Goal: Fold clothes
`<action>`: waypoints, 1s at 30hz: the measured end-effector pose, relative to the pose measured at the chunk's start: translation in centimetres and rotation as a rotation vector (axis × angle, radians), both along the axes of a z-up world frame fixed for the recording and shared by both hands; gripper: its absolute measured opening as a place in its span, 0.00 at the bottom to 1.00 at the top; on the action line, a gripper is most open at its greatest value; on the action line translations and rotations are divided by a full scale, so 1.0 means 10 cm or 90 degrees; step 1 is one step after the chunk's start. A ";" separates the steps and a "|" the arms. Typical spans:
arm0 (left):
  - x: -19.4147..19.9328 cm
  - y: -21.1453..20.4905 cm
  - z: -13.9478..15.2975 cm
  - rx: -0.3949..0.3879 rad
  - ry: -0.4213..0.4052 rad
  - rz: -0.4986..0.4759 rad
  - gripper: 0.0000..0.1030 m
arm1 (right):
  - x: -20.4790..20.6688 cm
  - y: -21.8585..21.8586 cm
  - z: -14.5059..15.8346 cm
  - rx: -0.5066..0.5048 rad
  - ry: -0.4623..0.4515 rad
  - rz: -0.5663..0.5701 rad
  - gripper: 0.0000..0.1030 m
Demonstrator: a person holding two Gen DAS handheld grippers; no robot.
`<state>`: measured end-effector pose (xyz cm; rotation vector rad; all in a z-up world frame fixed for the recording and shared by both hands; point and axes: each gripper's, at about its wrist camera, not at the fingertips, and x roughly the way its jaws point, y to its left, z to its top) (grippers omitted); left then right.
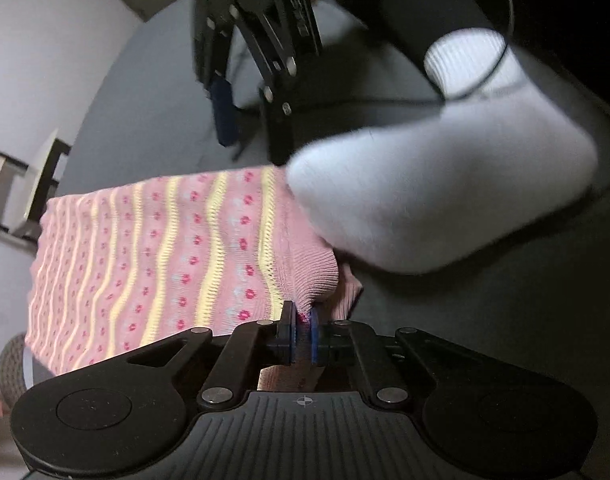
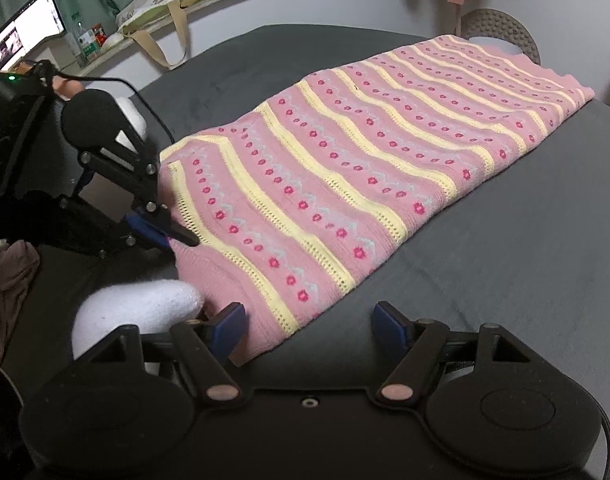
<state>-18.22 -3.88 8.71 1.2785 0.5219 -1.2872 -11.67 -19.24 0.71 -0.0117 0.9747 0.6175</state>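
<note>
A pink knit garment [image 2: 365, 152] with yellow stripes and small red flowers lies folded lengthwise on a dark grey surface [image 2: 525, 240]. My left gripper [image 1: 303, 320] is shut on its ribbed pink edge, and the cloth [image 1: 165, 248] stretches away to the left. Seen from the right wrist, that left gripper [image 2: 173, 236] pinches the garment's near-left edge. My right gripper [image 2: 311, 320] stands open low over the near corner, with its left pad [image 2: 231, 316] by the cloth's edge. From the left wrist view, the right gripper [image 1: 251, 128] hovers beyond the garment, fingers apart.
A person's foot in a white sock [image 2: 145, 308] rests beside the garment's near-left end, large in the left wrist view [image 1: 445, 192]. A black cable [image 2: 145, 104] runs across the surface. A monitor [image 2: 25, 40], a tote bag [image 2: 157, 4] and a round chair back [image 2: 501, 32] stand beyond.
</note>
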 end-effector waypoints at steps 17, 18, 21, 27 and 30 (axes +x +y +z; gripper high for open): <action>-0.25 0.71 2.10 0.001 -0.087 0.400 0.71 | 0.02 -0.36 0.15 0.101 -0.035 -0.073 0.68; -0.33 0.71 2.08 0.018 -0.115 0.371 0.80 | -0.01 -0.33 0.18 0.100 -0.048 -0.063 0.68; -0.49 0.73 1.93 0.074 -0.171 0.287 0.89 | -0.15 -0.19 0.22 0.075 -0.096 -0.017 0.68; -0.48 0.69 0.96 0.148 -0.180 0.148 0.89 | -0.61 0.34 0.20 -0.029 -0.213 0.143 0.74; -0.40 0.64 0.58 0.131 -0.197 0.116 0.89 | -0.76 0.53 0.17 -0.035 -0.249 0.148 0.77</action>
